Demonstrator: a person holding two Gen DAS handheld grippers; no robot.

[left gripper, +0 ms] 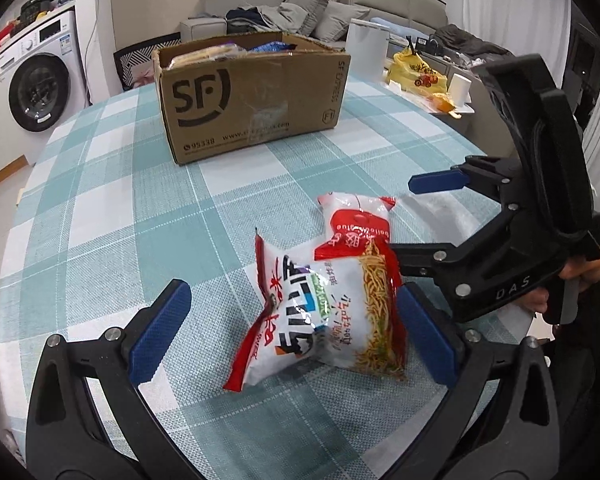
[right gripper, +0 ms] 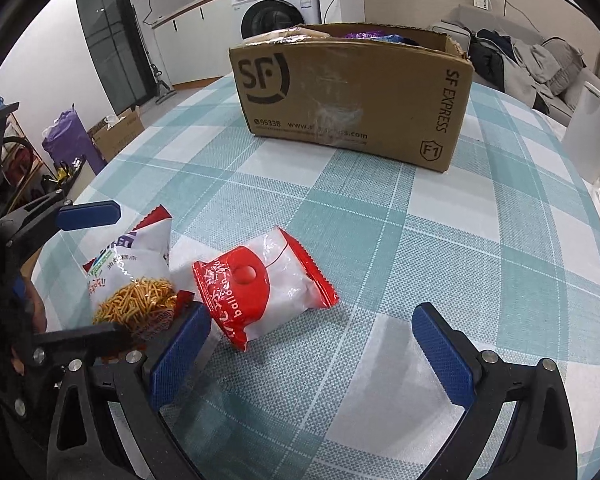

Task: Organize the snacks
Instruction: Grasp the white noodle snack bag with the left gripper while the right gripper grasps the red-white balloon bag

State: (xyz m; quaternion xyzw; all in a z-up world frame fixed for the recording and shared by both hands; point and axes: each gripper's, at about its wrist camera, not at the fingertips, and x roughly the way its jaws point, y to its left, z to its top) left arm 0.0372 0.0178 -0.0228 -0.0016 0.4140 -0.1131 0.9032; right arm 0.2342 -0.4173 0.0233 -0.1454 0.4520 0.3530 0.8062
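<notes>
Two snack bags lie on the checked tablecloth [left gripper: 100, 208]. A white and red bag with fried sticks pictured [left gripper: 320, 312] lies between the fingers of my open left gripper [left gripper: 296, 328], not clamped. A red and white balloon-print bag [left gripper: 356, 224] lies just beyond it, overlapping it. In the right wrist view the balloon bag [right gripper: 264, 284] lies just ahead and left of my open, empty right gripper [right gripper: 312, 344], and the sticks bag [right gripper: 132, 280] lies further left. The open SF cardboard box [left gripper: 252, 96] with several snacks inside stands at the far side; it also shows in the right wrist view [right gripper: 352, 92].
A yellow bag [left gripper: 416, 72] and a white roll [left gripper: 458, 88] sit at the far right by a white container [left gripper: 366, 52]. A washing machine [left gripper: 36, 80] stands left, a sofa with clothes [left gripper: 300, 12] behind. The table edge curves round on both sides.
</notes>
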